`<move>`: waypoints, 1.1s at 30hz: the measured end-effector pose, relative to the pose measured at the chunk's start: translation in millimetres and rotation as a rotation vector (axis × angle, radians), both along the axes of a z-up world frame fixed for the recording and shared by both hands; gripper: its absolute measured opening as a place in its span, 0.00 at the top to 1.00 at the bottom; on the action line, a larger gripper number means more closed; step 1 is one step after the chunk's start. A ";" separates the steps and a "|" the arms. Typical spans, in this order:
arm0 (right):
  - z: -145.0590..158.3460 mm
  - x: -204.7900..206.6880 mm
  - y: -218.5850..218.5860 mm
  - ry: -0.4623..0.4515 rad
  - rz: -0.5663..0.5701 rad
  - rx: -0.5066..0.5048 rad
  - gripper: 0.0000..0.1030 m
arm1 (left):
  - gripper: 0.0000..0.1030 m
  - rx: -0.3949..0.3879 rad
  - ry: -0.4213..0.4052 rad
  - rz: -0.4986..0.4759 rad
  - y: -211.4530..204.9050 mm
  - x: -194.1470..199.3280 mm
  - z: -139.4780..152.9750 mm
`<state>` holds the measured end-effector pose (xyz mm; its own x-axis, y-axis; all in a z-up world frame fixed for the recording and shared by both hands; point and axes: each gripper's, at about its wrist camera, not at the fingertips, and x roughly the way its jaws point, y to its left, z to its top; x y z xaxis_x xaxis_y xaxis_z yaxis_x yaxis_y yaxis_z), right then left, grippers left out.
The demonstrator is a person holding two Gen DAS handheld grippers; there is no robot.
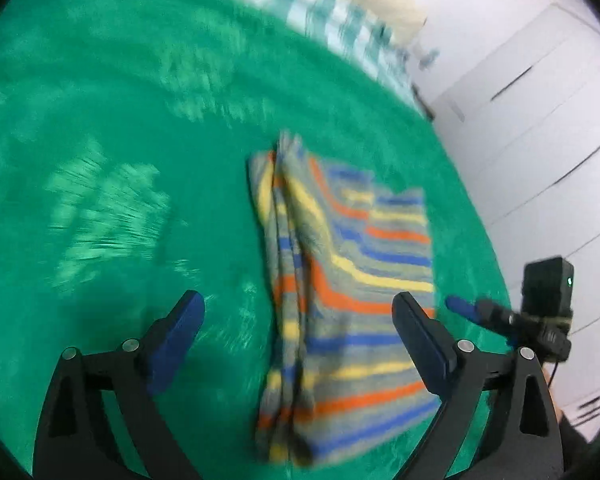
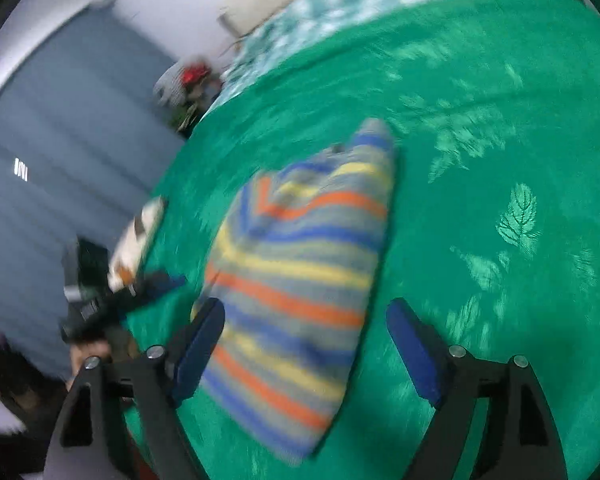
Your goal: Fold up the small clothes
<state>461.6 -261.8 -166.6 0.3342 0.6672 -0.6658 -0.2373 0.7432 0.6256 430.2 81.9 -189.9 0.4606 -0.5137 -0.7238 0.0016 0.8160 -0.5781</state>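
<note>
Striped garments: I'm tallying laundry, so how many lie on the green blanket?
1: the striped garment lies folded on the green blanket, ahead of both open tongs; others may be hidden.

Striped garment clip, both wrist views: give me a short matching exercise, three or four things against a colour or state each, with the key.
Things:
1. striped garment
2. bedspread
3. left gripper
4. drawer fronts

Colour or state:
A. white, with dark slot handles
B. green, with pale leaf prints
C. jaws open, holding nothing
D. folded, lying flat, bands of orange, yellow, blue and grey

Pairs: 1-D, 2-B, 3-C, 4-A
</note>
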 end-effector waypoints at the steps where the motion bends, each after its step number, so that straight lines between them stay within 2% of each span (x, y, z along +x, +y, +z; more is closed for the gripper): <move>1: -12.3 11.9 -1.0 0.044 -0.016 0.051 0.32 | 0.11 0.006 0.036 -0.016 -5.3 4.8 -9.0; 2: -25.3 21.3 1.8 0.080 -0.022 0.098 0.36 | 0.12 0.016 0.059 -0.028 -10.1 11.5 -15.8; 4: -45.4 30.3 12.5 0.121 -0.027 0.108 0.37 | 0.13 0.029 0.012 -0.037 -18.3 15.0 -18.3; 5: -55.0 33.5 19.3 0.125 -0.046 0.098 0.42 | 0.22 0.020 0.000 -0.037 -20.1 16.9 -18.3; 6: -58.9 34.4 24.7 0.113 -0.065 0.101 0.47 | 0.68 0.004 -0.003 -0.032 -21.2 20.2 -18.4; 7: -60.7 34.5 28.4 0.103 -0.083 0.100 0.65 | 0.85 -0.024 0.022 -0.038 -22.7 26.0 -21.9; 8: -60.3 34.6 29.8 0.107 -0.093 0.102 0.72 | 0.85 -0.045 0.050 -0.030 -24.1 29.0 -23.8; 10: -49.1 28.8 31.4 0.082 -0.098 0.070 0.75 | 0.85 -0.010 -0.005 -0.027 -30.7 19.2 -5.6; 13: -10.8 9.7 31.4 -0.011 -0.060 0.031 0.76 | 0.85 0.035 -0.093 -0.081 -43.6 -1.2 25.5; 17: 42.1 -15.0 17.8 -0.083 -0.062 0.038 0.76 | 0.85 0.013 -0.163 -0.108 -53.0 -25.6 68.3; 19: 57.2 -17.2 10.3 -0.095 -0.075 0.029 0.76 | 0.83 0.015 -0.172 -0.107 -61.7 -25.6 79.9; 20: 59.4 -16.4 4.7 -0.084 -0.082 0.020 0.74 | 0.73 0.026 -0.163 -0.105 -66.5 -20.1 80.9; 21: 56.8 -16.3 -0.9 -0.068 -0.092 0.002 0.72 | 0.55 0.081 -0.128 -0.104 -76.2 -12.1 71.5; 22: 51.3 -16.3 -7.6 -0.046 -0.111 -0.035 0.62 | 0.43 0.140 -0.105 -0.100 -80.7 -10.3 62.7; 23: 44.0 -18.4 -15.4 -0.022 -0.133 -0.087 0.47 | 0.33 0.209 -0.087 -0.090 -84.3 -10.3 53.6; 24: 35.9 -22.1 -24.5 0.008 -0.167 -0.168 0.41 | 0.34 0.316 -0.071 -0.070 -85.0 -16.0 42.6; 26: 29.6 -39.0 -44.1 0.029 -0.222 -0.297 0.37 | 0.34 0.394 -0.066 -0.057 -80.2 -33.4 34.5; 28: 34.0 -63.5 -57.5 0.022 -0.241 -0.373 0.32 | 0.31 0.450 -0.091 -0.045 -72.7 -63.5 37.0; 29: 39.1 -74.9 -57.3 0.015 -0.238 -0.412 0.27 | 0.27 0.486 -0.108 -0.041 -72.9 -77.6 42.3; 32: 58.6 -114.8 -46.4 -0.022 -0.200 -0.507 0.18 | 0.06 0.613 -0.159 -0.007 -79.0 -114.5 61.6; 33: 69.3 -132.3 -39.1 -0.040 -0.189 -0.515 0.16 | 0.05 0.648 -0.179 0.017 -83.4 -131.6 74.3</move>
